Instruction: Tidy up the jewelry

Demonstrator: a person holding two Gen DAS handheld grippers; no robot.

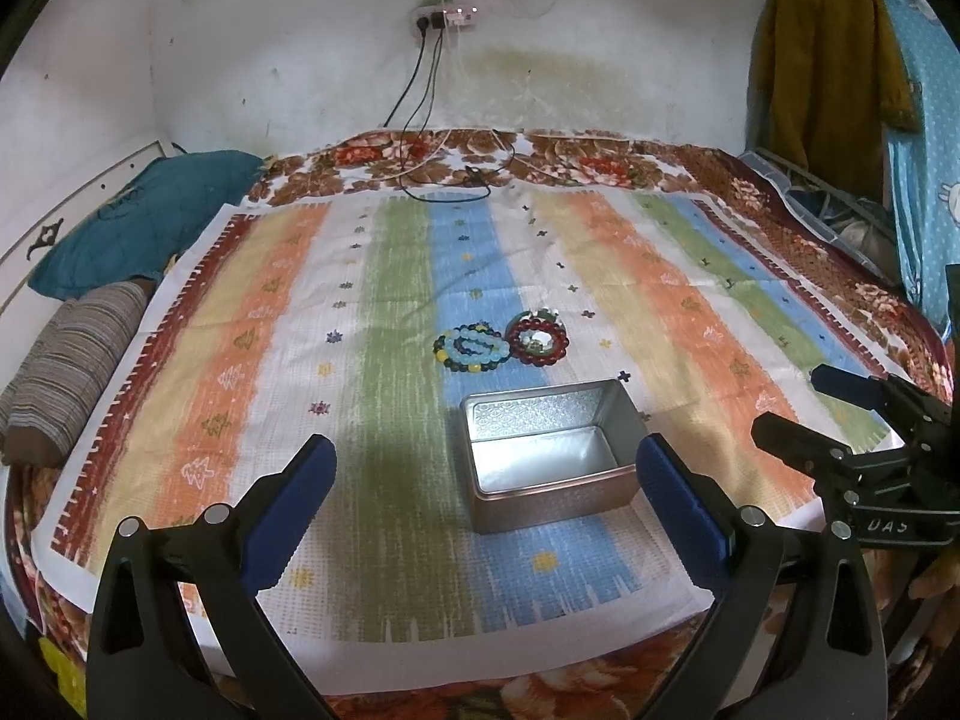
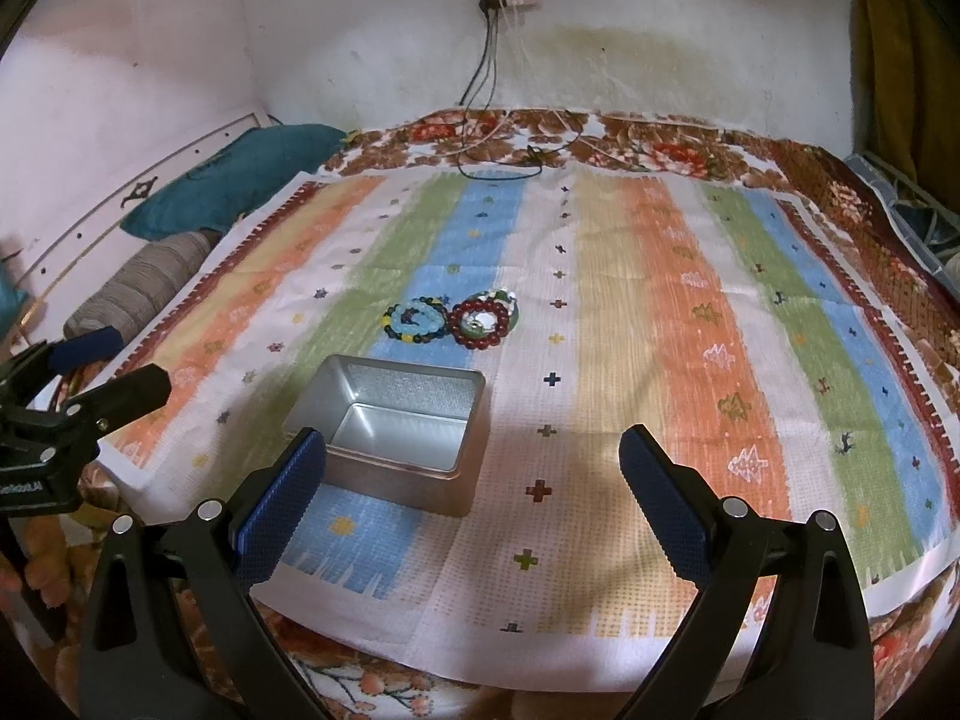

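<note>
Open tin box faces up; long axis crosswise to stripes

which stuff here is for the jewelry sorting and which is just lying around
For the job:
- blue bead bracelets
- red bead bracelets
- open metal tin, nothing in it
- left tongs and right tongs, both open

Just lying about:
- striped cloth
- teal pillow
- striped bolster
- charger cables
- hanging clothes

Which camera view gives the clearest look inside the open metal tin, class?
The left wrist view: the tin sits between the spread jaws, its bare floor fully visible. In the right wrist view the tin lies off to the left, one corner hidden behind a fingertip.
</note>
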